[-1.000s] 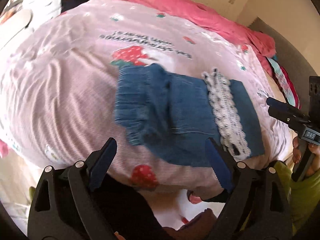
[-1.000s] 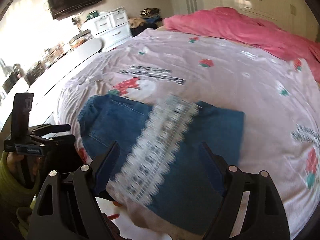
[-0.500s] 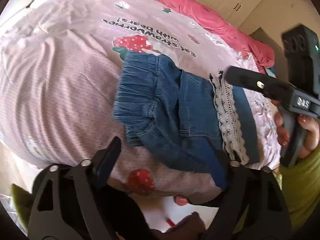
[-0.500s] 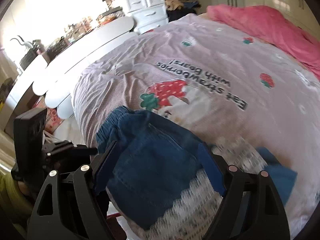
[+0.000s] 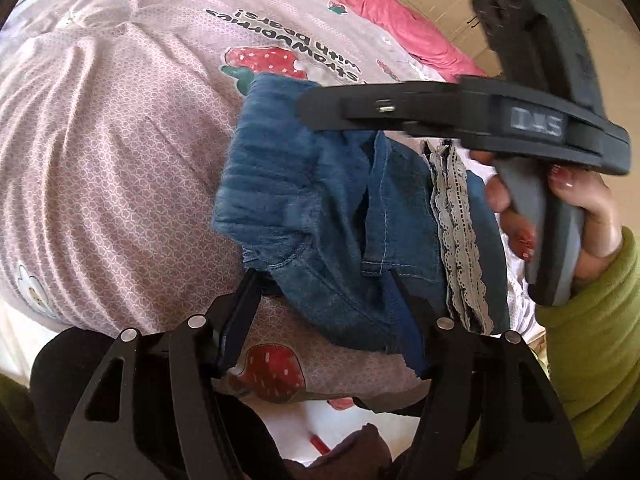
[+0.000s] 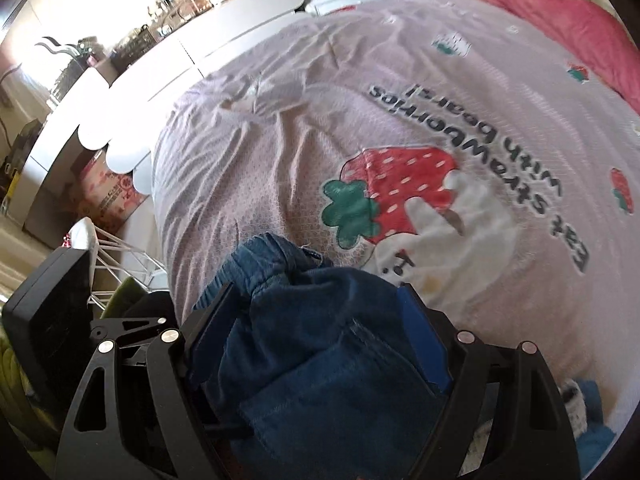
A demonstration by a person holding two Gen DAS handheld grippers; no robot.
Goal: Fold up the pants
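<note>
Now both hand-held grippers have closed in on the denim pants [image 5: 332, 216]: left hand-held gripper [image 5: 324, 304] and right hand-held gripper [image 6: 316, 328] each straddle the waistband end, jaws released, on the bed [image 5: 112, 152].

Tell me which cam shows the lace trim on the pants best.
Left wrist view: the lace trim runs as a full strip across the pants. Right wrist view catches only a blurred scrap at the lower right edge, behind the right gripper.

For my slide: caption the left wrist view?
Both grippers open over denim pants on a strawberry-print bedspread.
</note>
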